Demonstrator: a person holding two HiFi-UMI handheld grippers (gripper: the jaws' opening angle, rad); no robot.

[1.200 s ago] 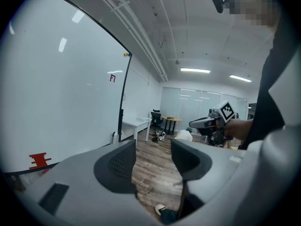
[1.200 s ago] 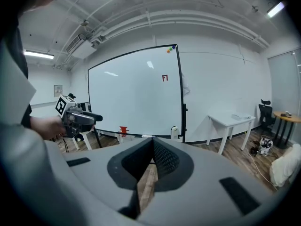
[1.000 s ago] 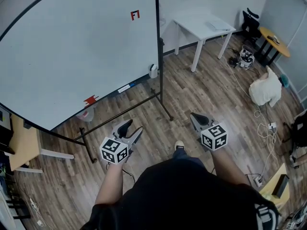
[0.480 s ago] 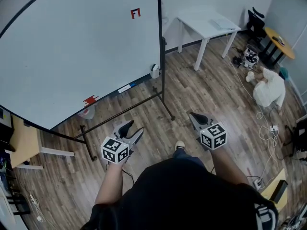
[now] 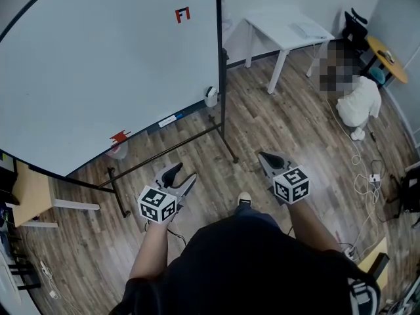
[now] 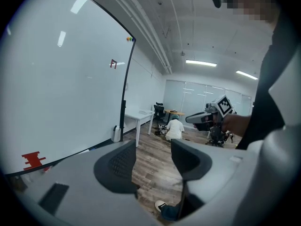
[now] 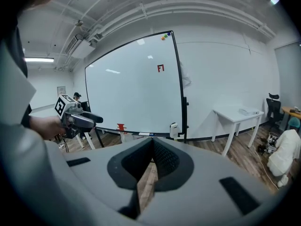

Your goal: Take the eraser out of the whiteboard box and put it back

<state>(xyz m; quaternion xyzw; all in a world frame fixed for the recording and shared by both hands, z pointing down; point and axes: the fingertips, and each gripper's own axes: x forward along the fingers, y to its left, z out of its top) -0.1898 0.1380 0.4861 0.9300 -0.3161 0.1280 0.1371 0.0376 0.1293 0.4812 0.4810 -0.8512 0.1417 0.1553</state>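
Here, at the far left, one whiteboard is seen above the wooden floor. A red mark is carried near its top and a second red mark at its lower edge, two in all.

Below the board, the left tongs are held released and well apart from it. In the left gripper view the jaws are spread wide, with only floorboards seen between them and nothing touched.

At the board's lower right corner, just beside the black post, one white whiteboard box is hung upright, its long axis vertical and its mouth upward. The eraser itself cannot be singled out. Only a dark piece is seen at that mouth, too small for its axis or heading to be read.

Further right, the right tongs are held clenched, tips pressed together on nothing, and are pointed toward the board. Two tongs are counted in all.

Beyond them one white counter is set by the wall, and one person in white is crouched on the floor.
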